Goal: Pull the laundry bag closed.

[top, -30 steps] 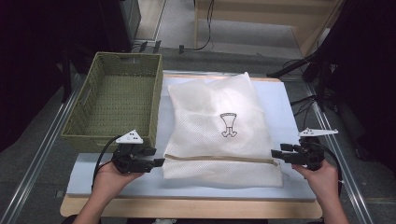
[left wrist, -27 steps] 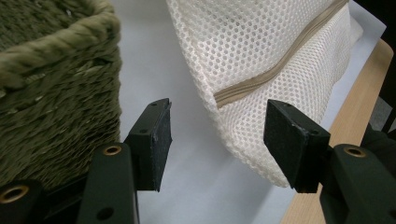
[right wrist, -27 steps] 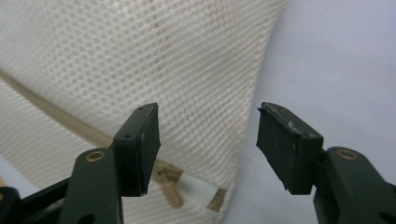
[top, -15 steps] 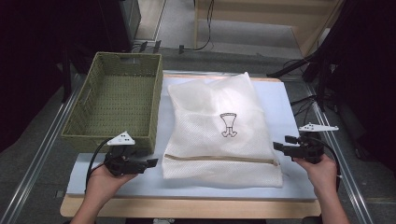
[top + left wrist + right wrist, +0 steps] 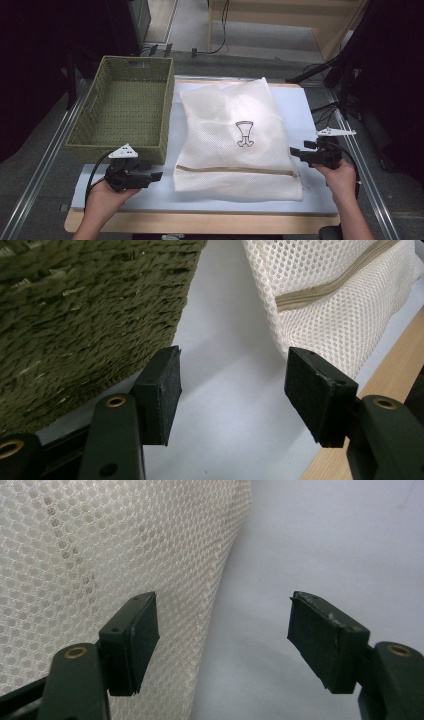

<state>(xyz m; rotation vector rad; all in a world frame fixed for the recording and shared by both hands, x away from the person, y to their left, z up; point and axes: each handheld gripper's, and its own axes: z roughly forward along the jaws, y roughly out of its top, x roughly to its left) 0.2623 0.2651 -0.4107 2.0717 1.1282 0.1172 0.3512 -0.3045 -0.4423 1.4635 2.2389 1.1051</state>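
While the white mesh bag [image 5: 240, 135] lies flat beside the green wicker basket [image 5: 122, 107], the left gripper [image 5: 156, 176] sits near the bag's zipper corner, jaws wide and empty; the right gripper [image 5: 295, 151] flanks the bag's opposite edge, likewise wide.

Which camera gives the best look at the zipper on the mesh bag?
The high view: the zipper runs in full across the near end of the mesh bag. The left gripper view catches one short end, close up. The right gripper view shows just mesh.
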